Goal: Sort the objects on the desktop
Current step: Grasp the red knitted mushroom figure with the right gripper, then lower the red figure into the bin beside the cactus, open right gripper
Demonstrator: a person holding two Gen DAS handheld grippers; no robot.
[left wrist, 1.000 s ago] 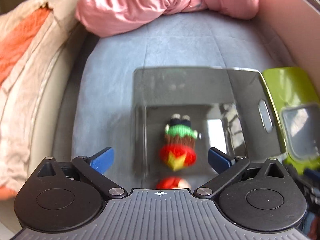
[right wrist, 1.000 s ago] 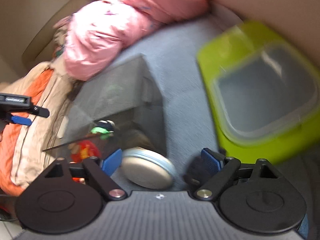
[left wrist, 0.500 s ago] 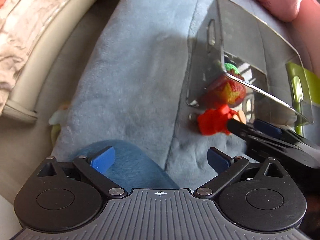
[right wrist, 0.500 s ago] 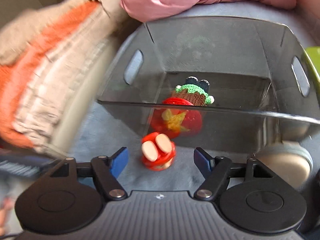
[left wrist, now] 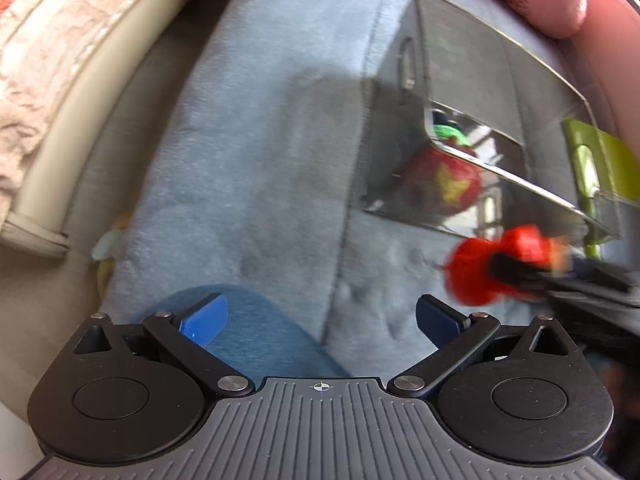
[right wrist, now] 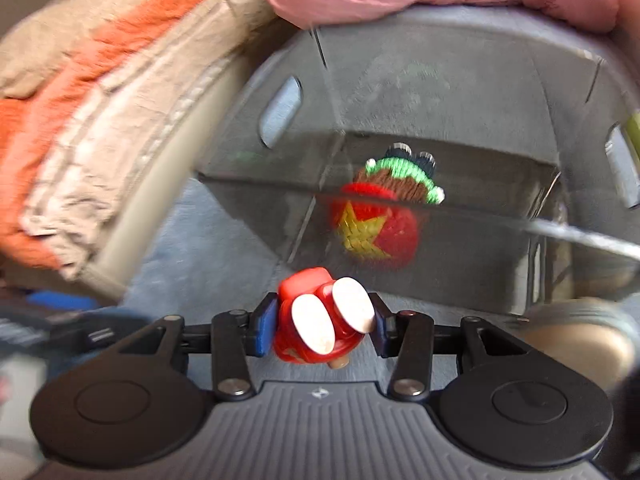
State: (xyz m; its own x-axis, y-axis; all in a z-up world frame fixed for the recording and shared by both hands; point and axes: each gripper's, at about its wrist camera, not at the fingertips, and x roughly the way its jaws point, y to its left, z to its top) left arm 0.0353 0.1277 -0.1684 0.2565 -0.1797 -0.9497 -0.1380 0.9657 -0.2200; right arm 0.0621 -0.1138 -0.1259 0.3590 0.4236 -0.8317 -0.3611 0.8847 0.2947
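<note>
While the right tongs (right wrist: 320, 326) close on a red toy (right wrist: 320, 320), the left tongs (left wrist: 320, 318) hang released over blue fabric (left wrist: 256, 168).

Seen from the right wrist, the toy's two pale round soles face the camera, both blue pads touching its sides, just near of a clear bin (right wrist: 460, 92) holding a knitted doll (right wrist: 384, 208) with a yellow star. From the left wrist the same toy (left wrist: 480, 272) shows blurred at far right, gripped by a dark finger, beside the bin's near wall.
</note>
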